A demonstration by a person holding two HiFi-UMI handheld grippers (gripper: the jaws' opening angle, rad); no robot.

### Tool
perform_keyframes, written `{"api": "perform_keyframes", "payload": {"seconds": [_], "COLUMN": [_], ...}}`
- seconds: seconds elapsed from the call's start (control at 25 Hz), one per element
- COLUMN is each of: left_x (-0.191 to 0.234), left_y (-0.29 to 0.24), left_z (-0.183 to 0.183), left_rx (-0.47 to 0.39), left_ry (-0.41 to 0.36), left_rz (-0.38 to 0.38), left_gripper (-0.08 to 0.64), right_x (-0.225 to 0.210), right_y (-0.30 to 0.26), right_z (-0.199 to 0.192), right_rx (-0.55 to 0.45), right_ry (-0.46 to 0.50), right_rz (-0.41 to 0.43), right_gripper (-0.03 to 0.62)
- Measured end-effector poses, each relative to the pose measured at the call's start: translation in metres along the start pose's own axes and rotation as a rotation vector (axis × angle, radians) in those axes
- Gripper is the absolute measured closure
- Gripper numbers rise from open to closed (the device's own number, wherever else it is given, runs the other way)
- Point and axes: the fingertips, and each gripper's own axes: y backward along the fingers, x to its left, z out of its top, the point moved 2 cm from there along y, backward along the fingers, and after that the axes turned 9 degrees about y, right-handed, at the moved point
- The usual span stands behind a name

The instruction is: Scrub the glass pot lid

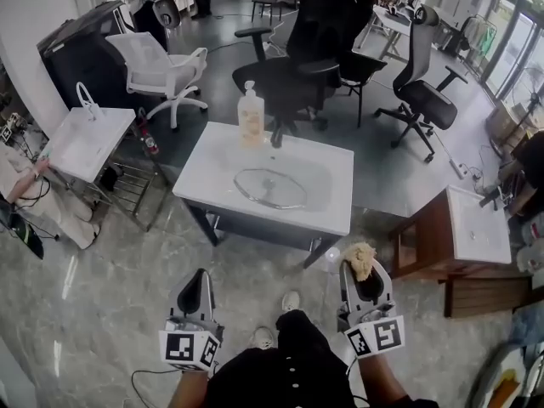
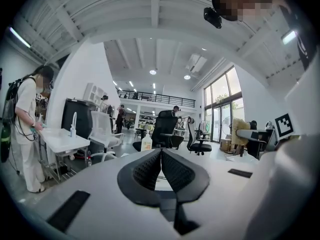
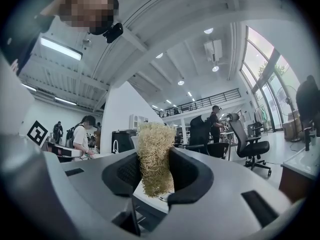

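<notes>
**A:** Right gripper (image 1: 362, 267) is clamped on a straw-coloured fibre scrubber (image 3: 153, 154). Left gripper (image 2: 161, 158) is pinched together on nothing.

**B:** And the glass pot lid (image 1: 270, 188)?

**A:** It's lying in the basin of the white bench (image 1: 208, 175), well ahead of both grippers (a soap bottle (image 1: 250, 117) stands behind it).

**B:** So this is the approach?

**A:** I'd say so. Next, reach the bench, steady the lid, and press the scrubber onto the glass.
</notes>
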Motion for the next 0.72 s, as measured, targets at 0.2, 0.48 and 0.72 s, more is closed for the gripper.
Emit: {"api": "perform_keyframes", "payload": {"seconds": [0.2,0.48,0.72], "left_x": [0.011,0.023,0.035], "left_y": [-0.026,-0.073,-0.12], "left_z": [-0.001,0.005,0.006], "left_rx": [0.008,0.004,0.011], "left_ry": [0.004,-0.002,-0.005], "left_rz": [-0.001,0.008,0.017], "left_gripper": [0.534,0.534,0.534], "right_x": [-0.006,-0.025,-0.044], "right_y": [-0.026,-0.074,-0.12], "right_z": [-0.009,-0.018,-0.032], "right_rx": [0.008,-0.002,-0.001], "right_ry": [-0.004,-0.006,-0.01], "right_rz": [-0.004,-0.003,0.01], "right_gripper": [0.439,0.439,0.439]}}
